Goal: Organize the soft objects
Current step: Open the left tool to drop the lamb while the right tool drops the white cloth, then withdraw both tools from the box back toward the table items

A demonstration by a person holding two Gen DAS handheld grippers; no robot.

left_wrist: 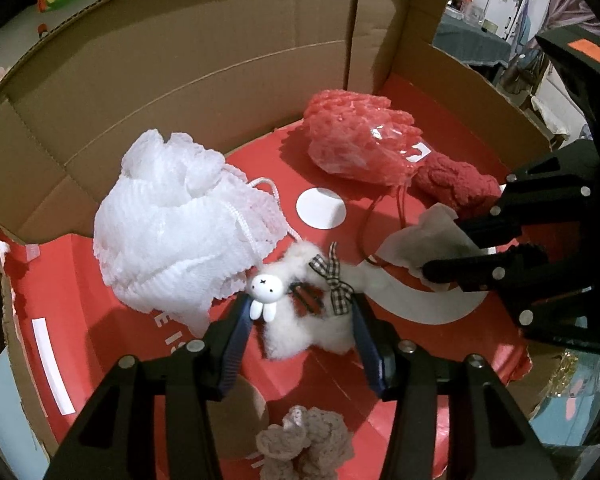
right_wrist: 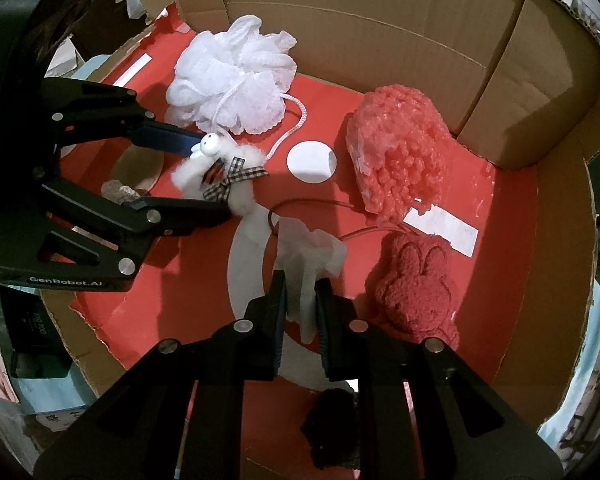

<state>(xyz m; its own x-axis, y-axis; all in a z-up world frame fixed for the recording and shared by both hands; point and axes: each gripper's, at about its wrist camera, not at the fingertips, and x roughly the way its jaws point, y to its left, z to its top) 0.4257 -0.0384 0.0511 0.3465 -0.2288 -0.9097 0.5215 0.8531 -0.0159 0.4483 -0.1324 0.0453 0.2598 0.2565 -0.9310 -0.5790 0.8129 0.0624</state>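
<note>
the step in hand looks like two pickups at once inside the cardboard box (right_wrist: 380,24). to do it well, i judge each gripper should close on the bulk of its soft thing, not on a loose edge, and lift straight up so nothing drags a neighbour's cord along.

the box is the only container here: open-topped, brown walls, red printed floor (left_wrist: 340,376). going from biggest to smallest, it holds the white mesh bath pouf (left_wrist: 172,224) toward the left wall, its cord trailing to the middle of the floor. next is the pink fluffy bundle in clear wrap (left_wrist: 360,136) near the far corner, then the dark red knitted bunny (right_wrist: 416,288) by the right wall. a beige crocheted piece (left_wrist: 304,448) sits at the near edge.

the white fluffy charm (left_wrist: 304,320), with its checked bow and small rabbit figure, lies mid-floor, touching the pouf's cord. the left gripper (left_wrist: 300,312) is spread wide with a finger on either side of it (not yet squeezing, as far as i can tell). the right gripper (right_wrist: 300,300) is nearly pressed together, pinching the white tissue (right_wrist: 312,260) at one thin end. that hold looks weak to me; tissue may tear or slip.
</note>
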